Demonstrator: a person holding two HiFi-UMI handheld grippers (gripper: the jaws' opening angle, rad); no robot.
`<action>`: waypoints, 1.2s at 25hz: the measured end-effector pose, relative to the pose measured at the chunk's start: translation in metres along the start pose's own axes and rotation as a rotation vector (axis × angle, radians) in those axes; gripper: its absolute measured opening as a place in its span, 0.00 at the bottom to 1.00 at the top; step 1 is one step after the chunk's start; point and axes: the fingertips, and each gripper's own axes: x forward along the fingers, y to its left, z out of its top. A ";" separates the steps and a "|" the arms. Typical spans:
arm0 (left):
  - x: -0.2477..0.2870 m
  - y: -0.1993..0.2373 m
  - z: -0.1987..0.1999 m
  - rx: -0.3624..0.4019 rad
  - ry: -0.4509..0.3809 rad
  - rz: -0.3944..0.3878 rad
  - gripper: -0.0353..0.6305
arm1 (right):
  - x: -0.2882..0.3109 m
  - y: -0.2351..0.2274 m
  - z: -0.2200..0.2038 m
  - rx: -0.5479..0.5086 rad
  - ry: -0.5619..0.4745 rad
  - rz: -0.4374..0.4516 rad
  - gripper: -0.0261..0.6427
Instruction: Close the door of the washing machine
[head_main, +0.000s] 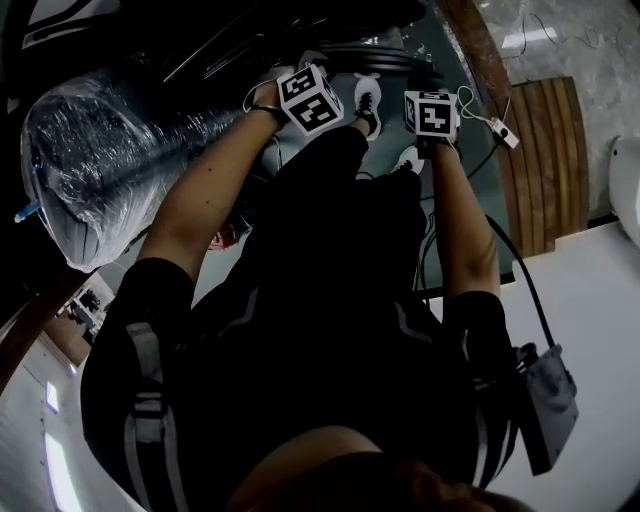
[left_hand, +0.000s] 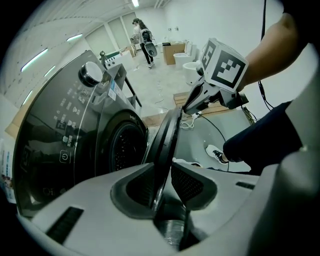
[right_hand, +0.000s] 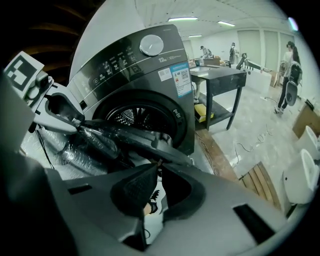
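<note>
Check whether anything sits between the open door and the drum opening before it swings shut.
Nothing visible does. The door stands open, edge-on in the left gripper view, and the gap to the drum opening looks empty. The opening's lower part is out of sight.

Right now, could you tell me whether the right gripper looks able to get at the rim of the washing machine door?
Probably yes: the right gripper sits with its tips at the rim of the open door, with nothing between them. The left gripper clamps the rim farther along, clear of it.
</note>
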 end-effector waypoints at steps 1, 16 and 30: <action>0.000 0.003 0.001 -0.007 -0.005 0.008 0.21 | 0.002 -0.003 0.004 0.009 -0.009 -0.004 0.08; 0.003 0.040 0.011 -0.101 -0.077 0.032 0.21 | 0.046 -0.038 0.042 0.130 -0.059 -0.029 0.08; 0.006 0.074 0.013 -0.203 -0.112 0.101 0.21 | 0.089 -0.058 0.090 0.127 -0.108 -0.007 0.07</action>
